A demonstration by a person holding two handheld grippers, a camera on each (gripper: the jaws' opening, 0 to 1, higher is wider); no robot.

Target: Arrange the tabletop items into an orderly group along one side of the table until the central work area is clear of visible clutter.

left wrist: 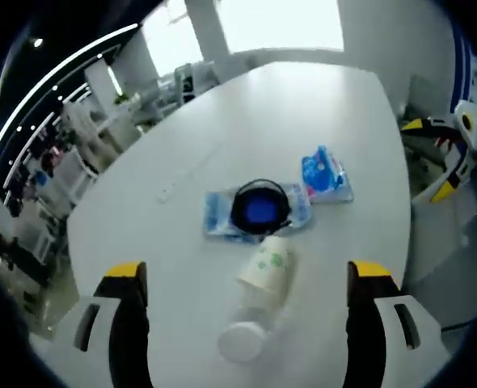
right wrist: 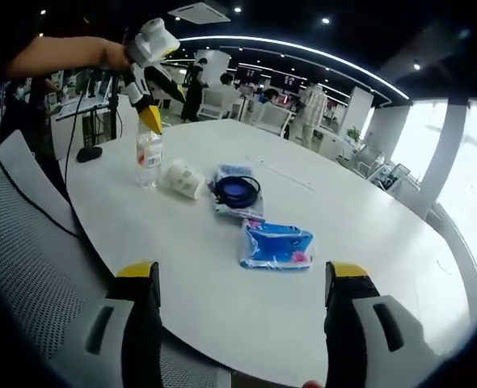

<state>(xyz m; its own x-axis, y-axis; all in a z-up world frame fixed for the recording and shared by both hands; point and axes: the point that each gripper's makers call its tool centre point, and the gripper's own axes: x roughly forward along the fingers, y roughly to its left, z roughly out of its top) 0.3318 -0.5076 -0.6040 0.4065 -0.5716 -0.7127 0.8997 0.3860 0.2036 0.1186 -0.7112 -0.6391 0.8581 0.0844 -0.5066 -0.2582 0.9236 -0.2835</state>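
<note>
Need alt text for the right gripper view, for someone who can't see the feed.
The right gripper, jaws open and empty, faces a white round table with a blue tissue pack nearest. Beyond it lie a dark coiled cable on another blue pack, a tipped paper cup and an upright water bottle, with the left gripper above it.

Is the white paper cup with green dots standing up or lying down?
Lying down: the white paper cup with green dots rests on its side beside the upright clear plastic bottle.

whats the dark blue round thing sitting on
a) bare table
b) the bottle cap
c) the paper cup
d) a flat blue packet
d: in the left gripper view the dark blue round thing lies on top of a flat blue packet, whose ends stick out on both sides of it; the paper cup lies beside them.
</note>
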